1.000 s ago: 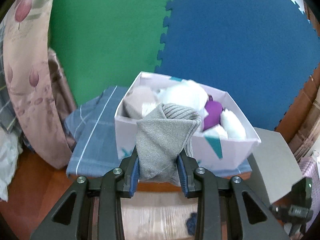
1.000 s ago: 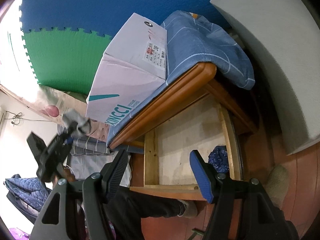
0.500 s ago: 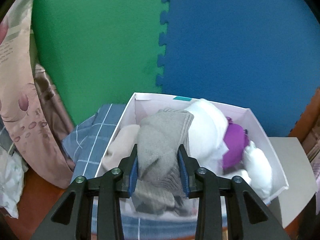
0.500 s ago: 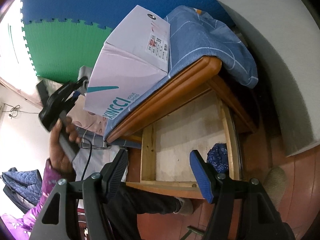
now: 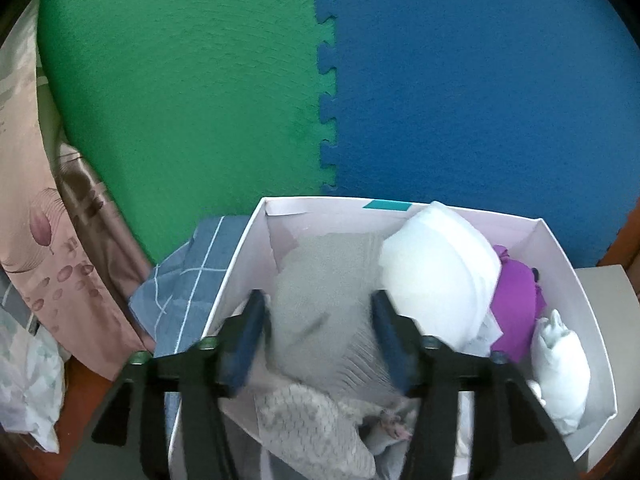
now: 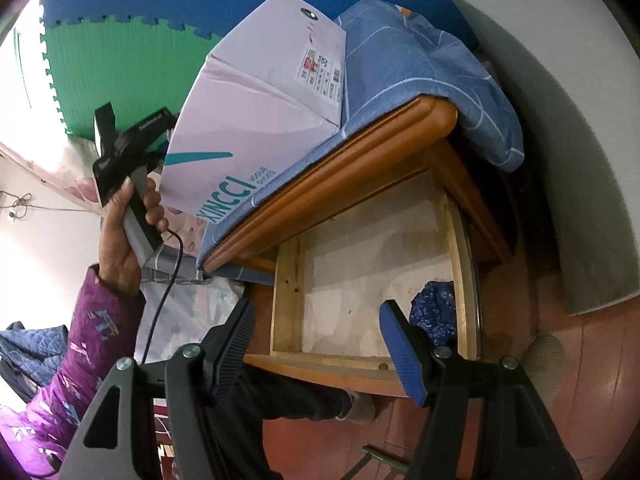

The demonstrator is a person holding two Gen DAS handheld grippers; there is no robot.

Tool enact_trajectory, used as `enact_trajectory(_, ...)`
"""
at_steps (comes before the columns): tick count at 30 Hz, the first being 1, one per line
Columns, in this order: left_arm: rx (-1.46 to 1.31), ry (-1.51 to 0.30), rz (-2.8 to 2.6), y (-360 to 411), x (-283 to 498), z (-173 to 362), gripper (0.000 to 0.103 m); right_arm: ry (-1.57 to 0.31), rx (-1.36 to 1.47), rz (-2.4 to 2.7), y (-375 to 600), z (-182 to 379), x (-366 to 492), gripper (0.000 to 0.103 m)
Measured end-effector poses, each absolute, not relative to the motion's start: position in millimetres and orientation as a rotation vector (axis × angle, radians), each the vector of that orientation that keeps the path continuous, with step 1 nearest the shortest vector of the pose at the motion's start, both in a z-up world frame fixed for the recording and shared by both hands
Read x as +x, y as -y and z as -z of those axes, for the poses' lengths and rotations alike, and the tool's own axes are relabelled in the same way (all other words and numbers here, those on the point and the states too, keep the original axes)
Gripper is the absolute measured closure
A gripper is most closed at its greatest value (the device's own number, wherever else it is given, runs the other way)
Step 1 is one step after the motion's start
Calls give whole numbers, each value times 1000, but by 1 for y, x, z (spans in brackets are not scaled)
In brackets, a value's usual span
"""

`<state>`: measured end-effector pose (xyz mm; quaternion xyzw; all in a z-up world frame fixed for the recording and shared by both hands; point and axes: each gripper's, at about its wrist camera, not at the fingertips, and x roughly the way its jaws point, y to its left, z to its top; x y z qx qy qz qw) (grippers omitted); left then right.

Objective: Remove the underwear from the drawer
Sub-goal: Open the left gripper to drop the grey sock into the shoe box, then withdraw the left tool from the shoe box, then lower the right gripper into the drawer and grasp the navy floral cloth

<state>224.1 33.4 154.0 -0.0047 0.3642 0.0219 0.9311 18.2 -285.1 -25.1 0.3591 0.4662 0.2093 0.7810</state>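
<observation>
In the left wrist view my left gripper (image 5: 318, 308) is over the white cardboard box (image 5: 560, 248), jaws spread apart around a grey knitted garment (image 5: 324, 304) that lies in the box among white (image 5: 436, 276) and purple (image 5: 516, 304) underwear. In the right wrist view my right gripper (image 6: 316, 320) is open and empty, just in front of the open wooden drawer (image 6: 376, 264). A dark blue patterned garment (image 6: 434, 310) lies in the drawer's right corner. The left gripper (image 6: 120, 152), in the person's hand, shows beside the box (image 6: 256, 100).
The box stands on a blue checked cloth (image 6: 420, 68) that covers the wooden cabinet top (image 6: 340, 176). Green and blue foam mats (image 5: 320, 100) line the wall behind. A floral curtain (image 5: 36, 248) hangs at the left. A grey panel (image 6: 560, 140) leans at the right.
My left gripper carried the grey garment forward and down into the box, then opened its jaws and let it go. My right gripper stayed open in front of the drawer.
</observation>
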Motion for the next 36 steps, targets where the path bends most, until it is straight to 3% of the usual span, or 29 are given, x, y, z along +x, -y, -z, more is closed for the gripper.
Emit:
enact_trajectory(3,2,-733,-70,-35,226,-154,19,-1016,761,-453,283,26,18,36)
enact_trajectory(7,14,-698,-78,-34,221,-161,1,-1056,765,-451,280,26,18,36)
enact_trajectory(20,-111,-521,0,-83,124,-188,0,-1096,628,-464,259,23,21,36)
enact_trajectory(27,-191,-573,-24,-130,52,-144,0,-1199,461,-500,222,33,31,36)
enact_trajectory(36,-317,-665,-78,-175,31,-94,1,-1431,165,-533,155,86,65,36)
